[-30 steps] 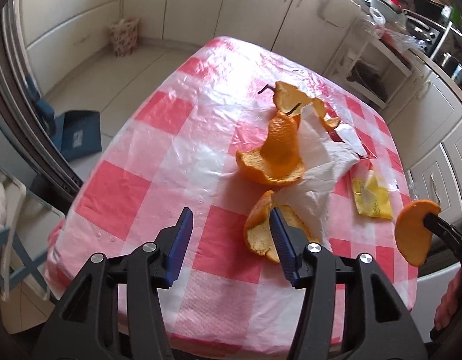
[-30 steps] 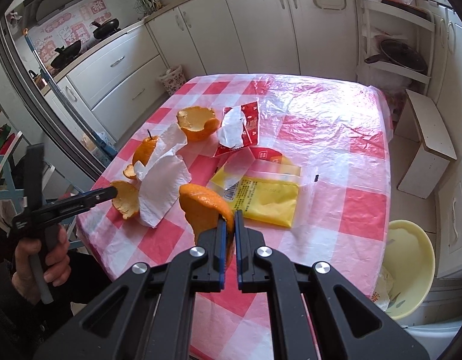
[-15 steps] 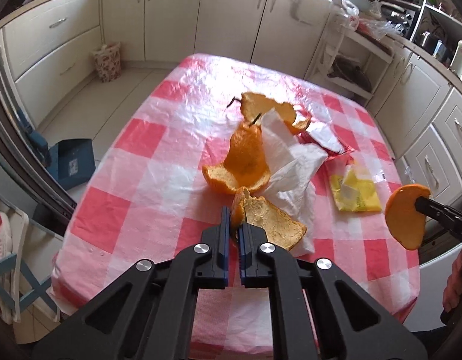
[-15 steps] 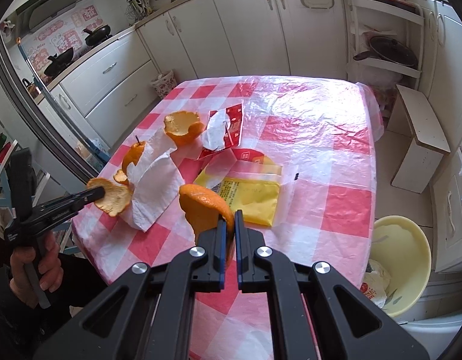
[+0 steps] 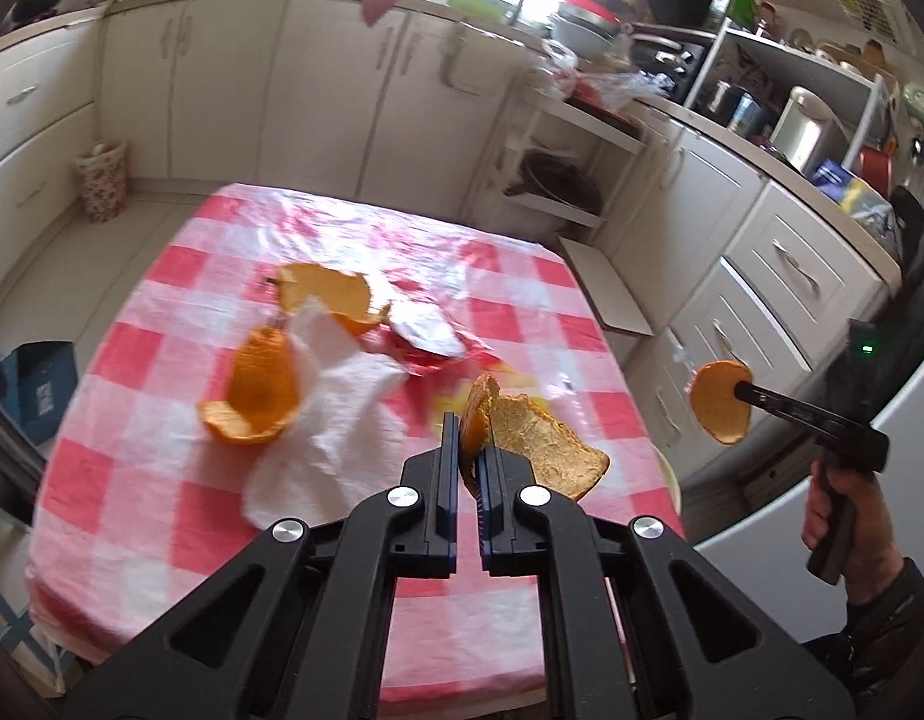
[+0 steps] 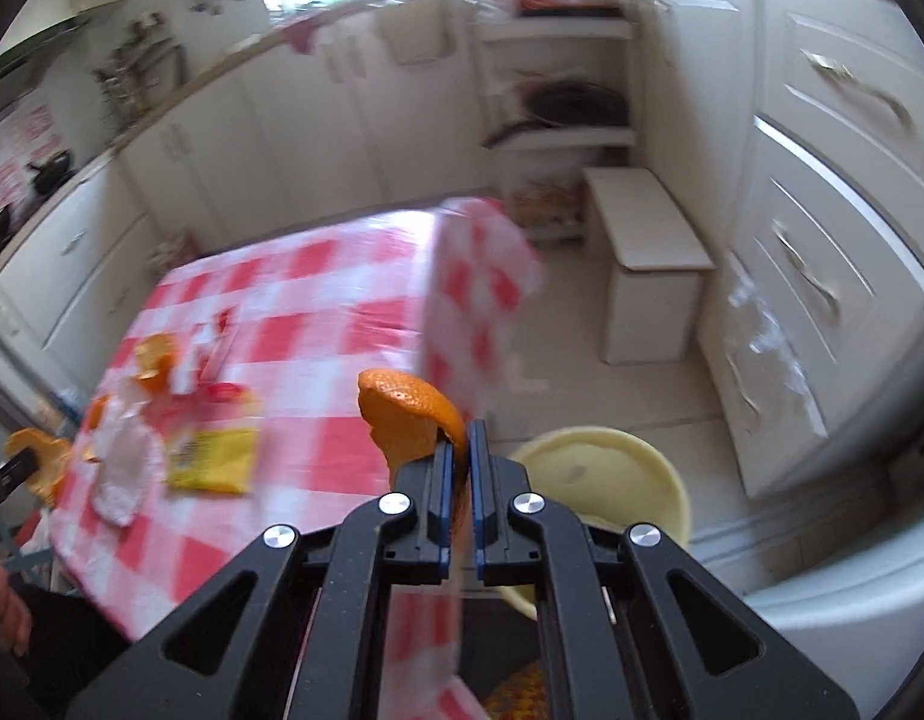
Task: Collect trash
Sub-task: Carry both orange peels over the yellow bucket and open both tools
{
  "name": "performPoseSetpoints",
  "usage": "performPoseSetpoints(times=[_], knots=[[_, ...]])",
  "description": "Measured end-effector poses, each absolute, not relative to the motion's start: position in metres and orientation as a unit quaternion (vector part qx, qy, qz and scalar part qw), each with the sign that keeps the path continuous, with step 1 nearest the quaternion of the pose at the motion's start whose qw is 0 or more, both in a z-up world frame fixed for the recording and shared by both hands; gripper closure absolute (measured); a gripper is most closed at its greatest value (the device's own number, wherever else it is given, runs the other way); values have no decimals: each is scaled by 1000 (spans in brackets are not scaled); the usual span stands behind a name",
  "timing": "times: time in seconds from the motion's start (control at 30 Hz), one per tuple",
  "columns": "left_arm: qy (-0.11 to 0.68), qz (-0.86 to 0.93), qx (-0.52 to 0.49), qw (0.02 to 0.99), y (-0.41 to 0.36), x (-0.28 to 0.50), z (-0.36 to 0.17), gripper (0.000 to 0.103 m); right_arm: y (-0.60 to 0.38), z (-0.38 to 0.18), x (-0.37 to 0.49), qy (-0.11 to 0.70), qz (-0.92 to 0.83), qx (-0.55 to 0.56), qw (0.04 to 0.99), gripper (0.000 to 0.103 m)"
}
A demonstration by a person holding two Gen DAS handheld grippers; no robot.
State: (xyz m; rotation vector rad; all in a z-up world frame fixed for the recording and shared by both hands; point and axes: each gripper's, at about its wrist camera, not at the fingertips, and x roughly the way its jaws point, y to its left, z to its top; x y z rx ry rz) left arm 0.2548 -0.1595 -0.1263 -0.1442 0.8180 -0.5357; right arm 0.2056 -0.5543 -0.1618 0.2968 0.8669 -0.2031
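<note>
My left gripper [image 5: 469, 441] is shut on a curled piece of orange peel [image 5: 531, 441], lifted above the red-checked table [image 5: 162, 276]. My right gripper [image 6: 457, 450] is shut on another orange peel [image 6: 411, 414], which hangs off the table's right side near a pale yellow bin [image 6: 606, 474] on the floor. In the left wrist view that same right gripper [image 5: 739, 393] shows at the far right with its peel [image 5: 719, 401]. On the table lie two more peels [image 5: 255, 393] [image 5: 330, 294], a white tissue [image 5: 336, 420], a red wrapper [image 5: 426, 342] and a yellow packet [image 6: 213, 459].
White kitchen cabinets [image 5: 222, 90] ring the table. A white step stool [image 6: 648, 276] stands on the floor right of the table, drawers [image 6: 822, 276] beyond it. A small patterned basket [image 5: 102, 180] and a blue box [image 5: 39, 390] sit on the floor at the left.
My left gripper shut on the near peel and lifted it off the table. My right gripper swung right with its peel, from above the table to beside the yellow bin.
</note>
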Motion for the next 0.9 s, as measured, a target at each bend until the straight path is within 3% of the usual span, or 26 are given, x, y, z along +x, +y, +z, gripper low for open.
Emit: performPoseSetpoints(times=[0.27,0.3,0.37,0.5,0.57,0.77,0.87,0.9], knots=[[410,-291,-36,864,-232,249,-133,98,-608,-244,231,487,-153,188,839,96],[412,-294,-31,862,-241,249,-135,98,-614,-256,235,501,-161,201,827,92],[415,-302,-19,858,-264,247,-139,98,-624,-262,233,502,-168,222,819,73],[428,-327,7,843,-328,248,-154,98,-636,-230,224,446,-171,267,837,69],[440,-334,14,834,-357,251,-165,98,-639,-197,214,392,-170,287,857,61],[483,-337,45,807,-458,259,-211,97,-624,-119,194,282,-162,258,910,55],[510,-335,59,790,-499,267,-230,73,-620,-104,190,259,-165,237,922,54],[510,-330,60,792,-505,268,-231,60,-622,-102,190,254,-164,240,923,54]])
